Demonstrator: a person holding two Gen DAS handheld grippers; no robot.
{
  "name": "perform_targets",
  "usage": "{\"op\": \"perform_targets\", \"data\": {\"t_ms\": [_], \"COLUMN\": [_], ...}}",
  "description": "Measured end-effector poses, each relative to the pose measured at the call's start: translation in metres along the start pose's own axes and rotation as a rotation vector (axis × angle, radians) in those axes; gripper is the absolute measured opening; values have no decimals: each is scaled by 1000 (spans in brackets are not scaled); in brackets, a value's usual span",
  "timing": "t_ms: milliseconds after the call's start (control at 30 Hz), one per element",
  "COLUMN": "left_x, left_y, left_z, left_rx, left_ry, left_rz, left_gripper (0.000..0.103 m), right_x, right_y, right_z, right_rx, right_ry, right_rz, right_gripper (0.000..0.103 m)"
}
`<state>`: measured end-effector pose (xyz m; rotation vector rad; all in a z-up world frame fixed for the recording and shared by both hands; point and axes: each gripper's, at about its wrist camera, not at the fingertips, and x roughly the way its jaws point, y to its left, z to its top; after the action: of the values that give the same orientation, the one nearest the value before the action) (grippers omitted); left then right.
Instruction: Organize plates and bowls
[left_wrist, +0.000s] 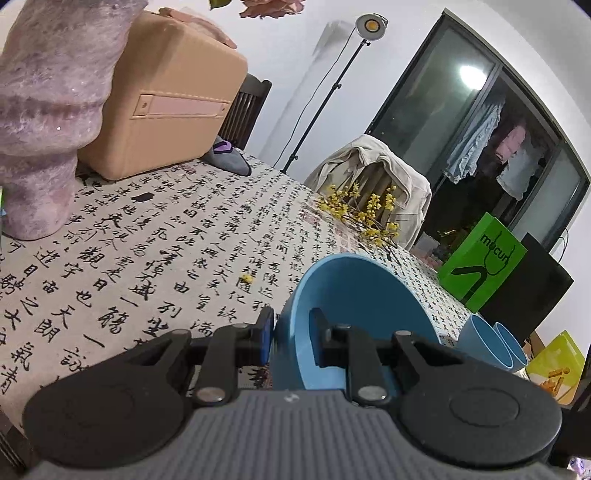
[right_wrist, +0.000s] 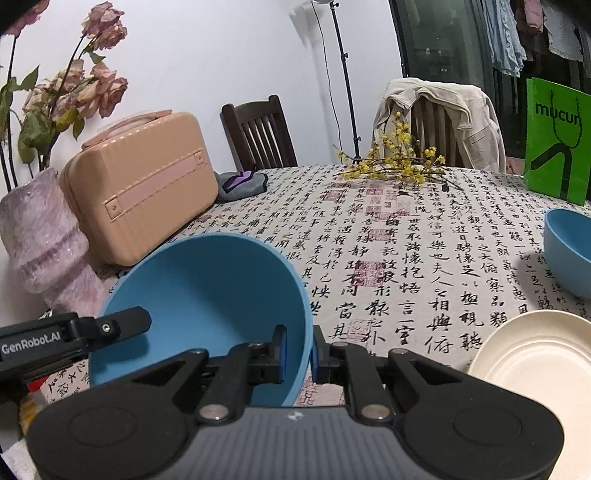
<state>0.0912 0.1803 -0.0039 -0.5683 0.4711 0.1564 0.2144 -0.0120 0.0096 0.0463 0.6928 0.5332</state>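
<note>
A blue bowl (left_wrist: 354, 291) hangs tilted just above the calligraphy tablecloth, gripped from both sides. My left gripper (left_wrist: 291, 323) is shut on its rim, one finger outside and one inside. In the right wrist view the same blue bowl (right_wrist: 207, 288) fills the lower left, and my right gripper (right_wrist: 299, 341) is shut on its right rim. The left gripper's black finger (right_wrist: 125, 320) reaches over the opposite rim. A second blue bowl (right_wrist: 569, 251) and a cream plate (right_wrist: 532, 362) rest on the cloth to the right.
A pink fuzzy vase (right_wrist: 40, 251) and a peach case (right_wrist: 144, 184) stand at the left. Yellow flower sprigs (right_wrist: 399, 166) lie at the far side, and a green bag (right_wrist: 554, 144) stands at the far right. Chairs line the table's far edge. Two blue bowls (left_wrist: 491, 347) sit near the green bag (left_wrist: 480, 262).
</note>
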Motion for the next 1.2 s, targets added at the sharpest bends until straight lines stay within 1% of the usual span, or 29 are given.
{"op": "perform_targets", "data": {"t_ms": [400, 667, 867, 1200], "left_x": [-3, 2, 10, 23], "left_y": [22, 35, 44, 49], "left_z": [3, 7, 9, 9], "left_rx": [-26, -44, -69, -84], "left_ry": [-7, -8, 6, 34], "left_rz": [33, 41, 44, 51], "left_gripper": [20, 20, 20, 21], "right_x": [19, 32, 40, 52], "right_y": [15, 22, 26, 23], "right_z": [-5, -6, -4, -2], "right_rx": [-1, 8, 5, 22], "right_ry": [41, 60, 66, 89], "right_rz": [40, 54, 48, 51], "right_gripper": [13, 13, 13, 14]}}
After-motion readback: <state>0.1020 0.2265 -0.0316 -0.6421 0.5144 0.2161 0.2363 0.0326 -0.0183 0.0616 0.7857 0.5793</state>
